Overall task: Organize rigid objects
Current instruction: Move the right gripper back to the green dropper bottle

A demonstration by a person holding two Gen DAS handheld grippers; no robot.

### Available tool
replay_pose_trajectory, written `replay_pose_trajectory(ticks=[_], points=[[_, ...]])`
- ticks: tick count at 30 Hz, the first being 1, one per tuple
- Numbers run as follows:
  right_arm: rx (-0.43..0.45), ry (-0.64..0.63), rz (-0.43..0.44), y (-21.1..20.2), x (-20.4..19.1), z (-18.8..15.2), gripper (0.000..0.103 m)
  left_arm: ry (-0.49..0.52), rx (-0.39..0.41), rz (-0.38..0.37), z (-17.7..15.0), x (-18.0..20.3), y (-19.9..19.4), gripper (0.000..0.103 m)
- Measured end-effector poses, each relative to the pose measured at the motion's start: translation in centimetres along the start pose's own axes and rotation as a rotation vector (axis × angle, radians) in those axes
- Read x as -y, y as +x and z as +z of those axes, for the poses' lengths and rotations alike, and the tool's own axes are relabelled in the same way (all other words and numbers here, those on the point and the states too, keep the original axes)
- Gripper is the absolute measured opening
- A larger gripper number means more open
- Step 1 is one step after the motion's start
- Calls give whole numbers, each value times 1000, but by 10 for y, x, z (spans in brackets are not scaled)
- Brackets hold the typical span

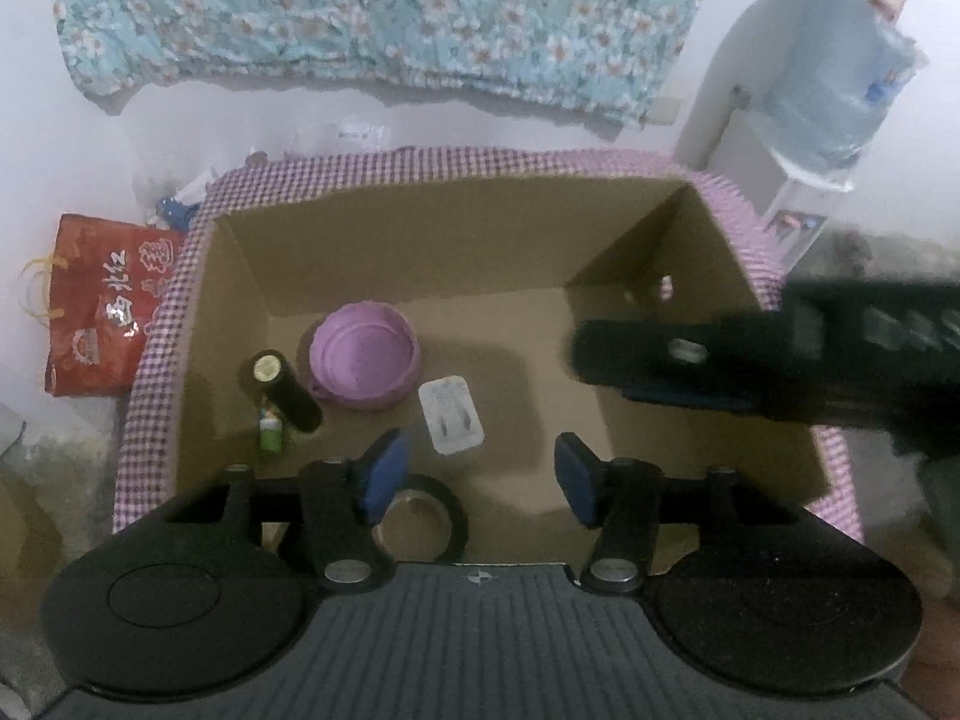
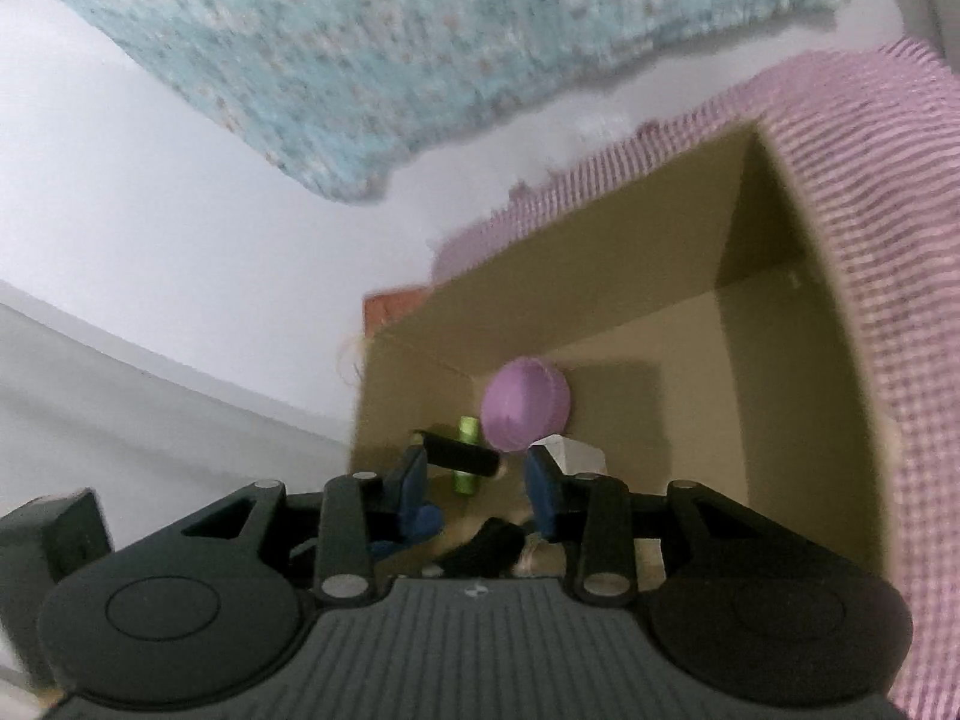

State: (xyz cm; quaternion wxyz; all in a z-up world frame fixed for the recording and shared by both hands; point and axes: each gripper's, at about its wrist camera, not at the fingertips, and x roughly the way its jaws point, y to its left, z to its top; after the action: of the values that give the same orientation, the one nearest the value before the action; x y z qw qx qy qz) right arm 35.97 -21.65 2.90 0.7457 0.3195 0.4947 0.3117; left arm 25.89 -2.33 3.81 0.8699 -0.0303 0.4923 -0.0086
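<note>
- Your left tool hangs above the near end of the cardboard box, its blue pads set apart with nothing between them.
- On the box floor, seen from the left wrist: a purple bowl; a black cylinder lying just beside it; a small green bottle, partly covered by that cylinder; and a white packet, lying flat and apart from the bowl.
- A black tape roll sits at the near wall of the box; the left finger of your tool hides part of its ring.
- Your right tool crosses the right side of the box as a dark blurred bar in the left view; its tip detail cannot be read there.
- From the right wrist, your right tool shows its pads narrowly apart and clear of any object. The view is motion-blurred.
- Beyond those pads lie the bowl, the cylinder, the green bottle and a corner of the white packet, which the right finger cuts off.
- A dark shape below the pads is too blurred to identify with confidence.
- A checked purple cloth lines the box rim. Print on the white packet is illegible.
</note>
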Motion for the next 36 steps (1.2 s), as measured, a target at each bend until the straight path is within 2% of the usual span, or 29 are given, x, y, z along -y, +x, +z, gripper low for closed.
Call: replay_pose_trajectory(ticks=[6, 13, 27, 36], points=[[104, 14, 25, -56, 5, -43, 40, 24, 48, -23, -23, 5, -38, 58], [150, 46, 8, -89, 15, -99, 40, 34, 99, -66, -62, 16, -70, 61], [109, 117, -53, -78, 42, -162, 41, 26, 96, -73, -125, 17, -67, 61], [113, 66, -112, -76, 39, -171, 41, 67, 134, -70, -145, 23, -55, 61]])
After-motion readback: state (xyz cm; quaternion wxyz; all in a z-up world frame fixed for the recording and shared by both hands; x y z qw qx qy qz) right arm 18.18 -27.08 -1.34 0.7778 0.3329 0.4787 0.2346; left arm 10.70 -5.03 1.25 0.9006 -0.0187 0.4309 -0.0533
